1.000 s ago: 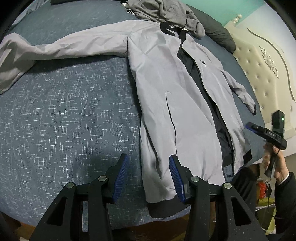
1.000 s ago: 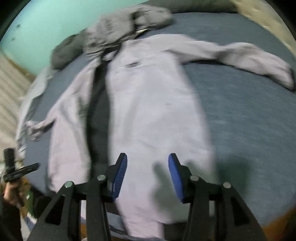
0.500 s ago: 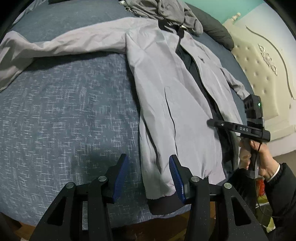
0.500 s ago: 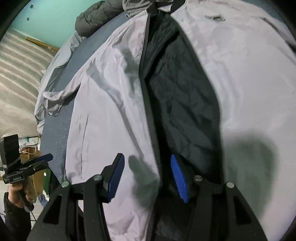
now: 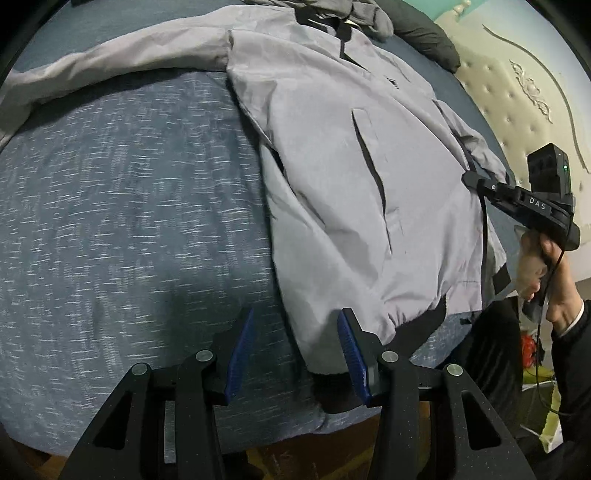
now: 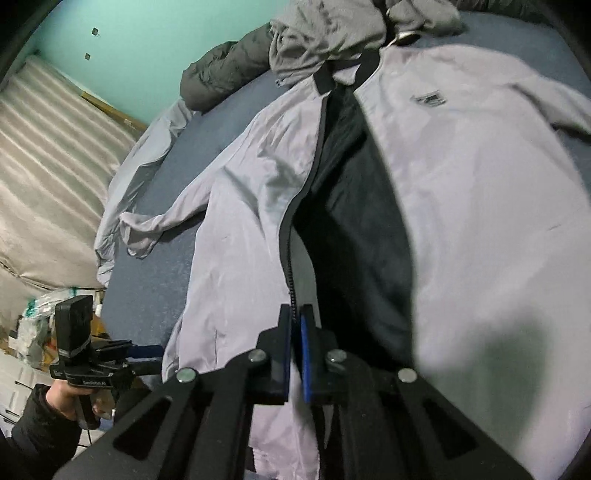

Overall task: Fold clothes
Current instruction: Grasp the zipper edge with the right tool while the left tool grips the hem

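Observation:
A light grey jacket (image 5: 332, 155) with a black lining (image 6: 354, 206) lies face up on the blue bed (image 5: 129, 203), sleeves spread out. My right gripper (image 6: 295, 328) is shut on the zipper edge (image 6: 291, 266) of the jacket's left front panel and holds it pulled across toward the other panel. It also shows in the left wrist view (image 5: 476, 182) at the jacket's right side. My left gripper (image 5: 291, 350) is open and empty, just above the bed at the jacket's lower left hem corner (image 5: 325, 354). It also shows in the right wrist view (image 6: 147, 354).
A crumpled grey garment (image 6: 332, 33) and a dark pillow (image 6: 221, 74) lie beyond the collar. A padded cream headboard (image 5: 517, 92) is at the right. A striped mattress (image 6: 48, 166) and clutter (image 6: 37, 325) stand beside the bed.
My right gripper has shut on the zipper edge and drawn the left front panel over the black lining. My left gripper has moved closer to the hem corner.

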A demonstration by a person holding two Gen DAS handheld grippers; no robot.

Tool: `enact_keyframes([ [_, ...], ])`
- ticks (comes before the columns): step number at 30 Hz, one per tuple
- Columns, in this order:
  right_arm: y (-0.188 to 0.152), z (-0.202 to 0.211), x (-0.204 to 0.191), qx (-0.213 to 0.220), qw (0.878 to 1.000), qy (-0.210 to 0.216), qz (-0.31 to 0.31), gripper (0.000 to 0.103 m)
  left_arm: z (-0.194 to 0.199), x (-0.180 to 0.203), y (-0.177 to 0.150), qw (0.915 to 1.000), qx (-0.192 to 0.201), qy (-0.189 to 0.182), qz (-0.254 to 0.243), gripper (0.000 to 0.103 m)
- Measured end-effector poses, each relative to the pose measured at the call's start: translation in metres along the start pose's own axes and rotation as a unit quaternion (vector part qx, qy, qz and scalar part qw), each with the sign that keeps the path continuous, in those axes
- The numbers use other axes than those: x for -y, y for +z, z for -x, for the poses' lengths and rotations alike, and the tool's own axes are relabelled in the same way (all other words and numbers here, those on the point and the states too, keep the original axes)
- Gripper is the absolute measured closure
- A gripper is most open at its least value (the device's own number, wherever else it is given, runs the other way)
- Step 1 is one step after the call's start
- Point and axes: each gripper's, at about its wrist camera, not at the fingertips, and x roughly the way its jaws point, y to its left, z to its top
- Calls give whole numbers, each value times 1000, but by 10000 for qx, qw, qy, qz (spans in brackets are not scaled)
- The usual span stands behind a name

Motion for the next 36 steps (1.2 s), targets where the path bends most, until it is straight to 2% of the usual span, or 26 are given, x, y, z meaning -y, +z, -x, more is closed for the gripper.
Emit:
enact_keyframes([
  [6,-9,-6,4,-121,9999,-5,-104,99,-5,15,4,9999,39,-90,-116,54],
  [11,-17,-12,7,-226,9996,-4,-194,99,-7,13,11,9999,89,-119,-18,55],
  [12,-19,-13,8,-247,9995,-4,-212,99,-9,13,12,9999,74,-117,-32,59],
  [14,-20,-15,7,-268,9994,5,-226,99,-15,17,15,9999,5,-72,-113,88],
  [16,-21,-17,5,-296,9993,-17,-212,99,-19,19,18,9999,-13,6,-170,100],
  [24,-21,-16,-2,-329,9992,154,-143,99,16,-13,4,9991,339,-163,193,101],
  [29,-28,-33,-11,-557,9982,212,-87,99,12,-45,-5,9975,169,-225,650,101],
  [32,-33,-48,-22,-833,9964,-32,130,99,1,-54,-6,9966,34,-166,812,100],
  [34,-36,-55,-27,-944,9952,-164,210,96,3,-48,-1,9971,124,-115,743,99],
  [36,-36,-56,-27,-973,9949,-210,174,96,5,-42,4,9975,213,-64,675,91],
])
